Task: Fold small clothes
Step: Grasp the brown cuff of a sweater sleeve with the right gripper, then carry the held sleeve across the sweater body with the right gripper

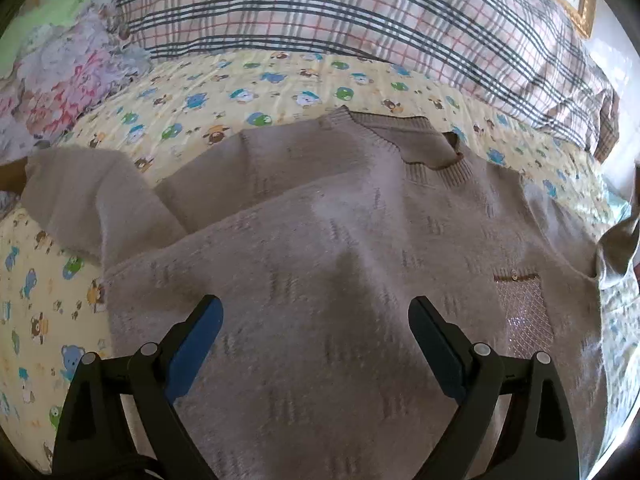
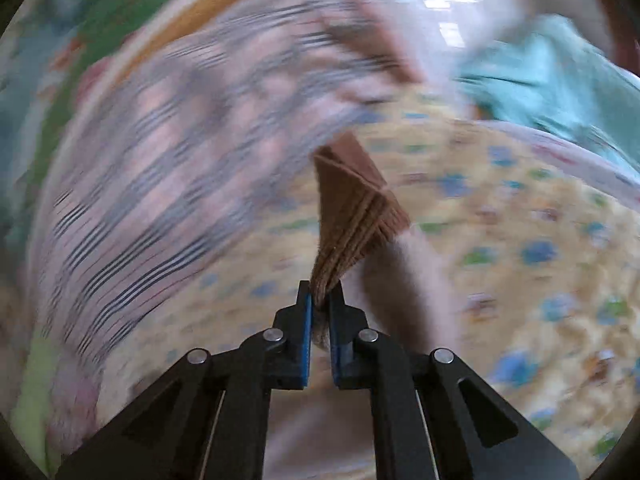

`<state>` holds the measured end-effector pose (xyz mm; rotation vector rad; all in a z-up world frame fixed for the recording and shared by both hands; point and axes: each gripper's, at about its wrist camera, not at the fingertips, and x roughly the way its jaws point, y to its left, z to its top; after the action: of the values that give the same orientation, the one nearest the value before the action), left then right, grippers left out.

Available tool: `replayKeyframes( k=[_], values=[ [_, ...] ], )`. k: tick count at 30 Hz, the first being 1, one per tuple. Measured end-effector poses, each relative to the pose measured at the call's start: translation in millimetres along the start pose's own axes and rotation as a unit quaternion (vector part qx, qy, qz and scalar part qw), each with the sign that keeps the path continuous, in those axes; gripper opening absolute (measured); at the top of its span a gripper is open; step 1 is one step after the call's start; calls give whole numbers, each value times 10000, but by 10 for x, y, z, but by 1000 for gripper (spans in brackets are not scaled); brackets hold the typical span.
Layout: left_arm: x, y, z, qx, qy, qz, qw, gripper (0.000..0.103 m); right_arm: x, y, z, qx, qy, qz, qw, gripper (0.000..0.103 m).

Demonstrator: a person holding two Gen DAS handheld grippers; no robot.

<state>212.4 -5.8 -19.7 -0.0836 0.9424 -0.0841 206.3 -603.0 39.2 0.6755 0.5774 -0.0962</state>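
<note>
– Where's the garment?
– The beige knitted sweater (image 1: 320,220) lies spread on the yellow cartoon-print bed sheet (image 1: 192,104), barely folded.
– Grippers?
– Left gripper (image 1: 316,320) fingers apart above it; right gripper (image 2: 320,308) clamped on the brown ribbed sleeve cuff (image 2: 352,216).

Your beige knitted sweater (image 1: 320,240) lies flat on the yellow bear-print bedsheet (image 1: 208,100), collar at twelve o'clock. Behind it sits the plaid checked quilt (image 1: 320,12); a floral blanket (image 1: 60,80) lies at ten o'clock. Your right gripper (image 2: 320,300) pinches the sweater's ribbed brown cuff (image 2: 352,216) above the sheet.
</note>
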Motion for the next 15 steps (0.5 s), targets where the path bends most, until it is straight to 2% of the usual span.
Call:
replayKeyframes(
  k=[4, 9, 12, 15],
  values=[
    [-34, 84, -59, -44, 67, -74, 9999, 95, 88, 803, -303, -626, 348, 1126, 9911, 8],
    [-6, 252, -196, -155, 274, -34, 9995, 95, 317, 1752, -882, -1261, 1018, 2245, 9609, 8],
    [-71, 424, -279, -354, 282, -97, 9989, 95, 508, 2230, -1267, -1551, 1440, 2684, 9398, 8],
    [-188, 545, -321, -508, 206, -271, 9981, 95, 688, 2570, -1651, -1771, 1863, 2915, 9214, 8]
  ],
)
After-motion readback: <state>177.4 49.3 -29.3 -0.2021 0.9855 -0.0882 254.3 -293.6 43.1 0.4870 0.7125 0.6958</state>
